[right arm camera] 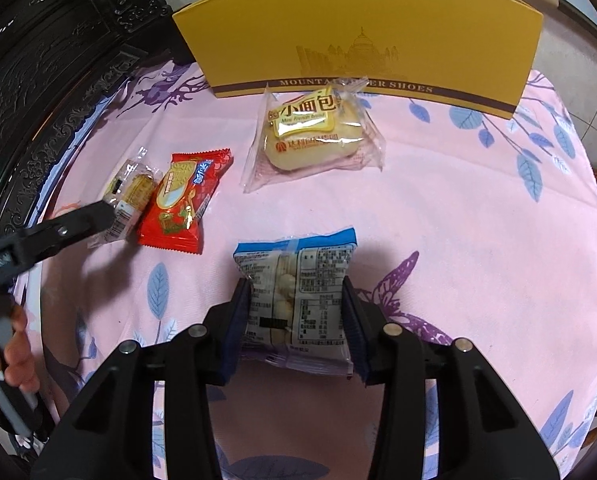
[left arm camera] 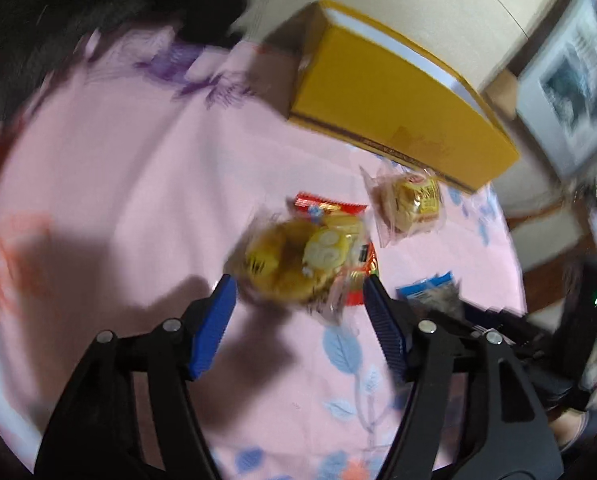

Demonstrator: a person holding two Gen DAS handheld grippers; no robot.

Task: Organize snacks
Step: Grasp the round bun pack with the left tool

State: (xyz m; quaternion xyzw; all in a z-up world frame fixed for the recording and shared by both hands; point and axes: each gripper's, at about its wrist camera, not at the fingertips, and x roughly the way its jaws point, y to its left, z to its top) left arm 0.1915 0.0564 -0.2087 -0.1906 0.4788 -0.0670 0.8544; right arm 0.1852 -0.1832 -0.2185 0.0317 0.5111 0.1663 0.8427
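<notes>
Where snacks lie — pink floral tablecloth [right arm camera: 438,200].

Bare pink cloth [right arm camera: 478,208] at right; yellow box [right arm camera: 358,28] behind, 3 snack packets [right arm camera: 178,200] crowding left.

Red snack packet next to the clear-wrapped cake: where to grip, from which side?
Judging by its pose, take the red packet across its narrow middle from above. It lies flat, long axis tilted. The wrapped cake crowds its left edge, so angle in from the right.
</notes>
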